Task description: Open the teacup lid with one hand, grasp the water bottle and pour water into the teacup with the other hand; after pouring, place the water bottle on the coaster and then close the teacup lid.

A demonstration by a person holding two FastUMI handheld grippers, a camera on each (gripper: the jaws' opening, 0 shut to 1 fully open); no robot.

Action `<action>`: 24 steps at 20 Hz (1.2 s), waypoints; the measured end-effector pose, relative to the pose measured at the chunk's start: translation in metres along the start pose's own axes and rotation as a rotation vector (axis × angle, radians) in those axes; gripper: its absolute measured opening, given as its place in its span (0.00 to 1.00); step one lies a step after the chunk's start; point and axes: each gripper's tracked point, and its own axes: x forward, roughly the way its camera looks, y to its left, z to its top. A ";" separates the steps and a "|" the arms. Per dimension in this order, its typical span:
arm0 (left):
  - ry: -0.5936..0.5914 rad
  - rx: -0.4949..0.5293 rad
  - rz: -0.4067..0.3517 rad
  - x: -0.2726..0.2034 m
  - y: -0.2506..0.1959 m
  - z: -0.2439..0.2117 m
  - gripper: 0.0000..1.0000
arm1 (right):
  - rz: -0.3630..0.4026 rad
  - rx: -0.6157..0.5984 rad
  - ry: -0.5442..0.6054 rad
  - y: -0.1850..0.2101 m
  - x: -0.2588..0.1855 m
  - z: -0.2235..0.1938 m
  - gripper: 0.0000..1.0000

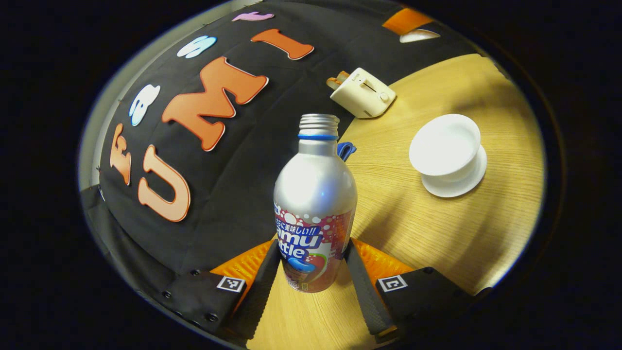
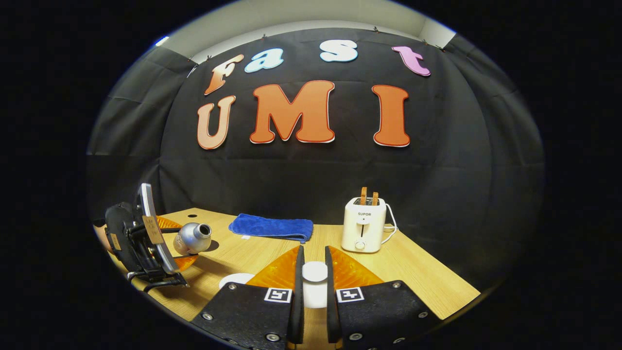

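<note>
The uncapped water bottle (image 1: 315,204) sits clamped at its lower body between the left gripper (image 1: 313,272) fingers, tipped mouth-first toward the open teacup (image 1: 446,146) near the toaster (image 1: 362,92), while the right gripper (image 2: 313,282) pinches the white lid (image 2: 315,272), its underside hidden.

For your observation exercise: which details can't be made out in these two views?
- Water level in the teacup: left gripper view, rim hides the inside.
- Contents of the water bottle: opaque metal.
- Lid: right gripper view, the right gripper fingers cover its sides.
</note>
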 end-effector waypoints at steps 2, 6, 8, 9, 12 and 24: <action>-0.002 0.049 -0.003 0.000 0.001 0.002 0.84 | -0.008 0.006 -0.003 -0.007 -0.001 0.000 0.19; -0.009 0.163 -0.004 0.002 0.004 0.012 0.84 | -0.025 0.000 0.007 -0.017 -0.003 -0.005 0.19; -0.009 0.224 -0.005 0.002 0.009 0.013 0.84 | -0.027 -0.010 0.005 -0.019 -0.007 -0.005 0.19; -0.017 0.268 0.001 0.001 0.013 0.015 0.84 | -0.031 -0.017 0.004 -0.020 -0.008 -0.005 0.19; -0.015 0.332 0.003 0.001 0.015 0.014 0.82 | -0.035 -0.021 0.002 -0.024 -0.011 -0.005 0.19; -0.055 0.612 0.016 -0.002 0.025 0.026 0.83 | -0.037 -0.018 0.008 -0.030 -0.015 -0.008 0.19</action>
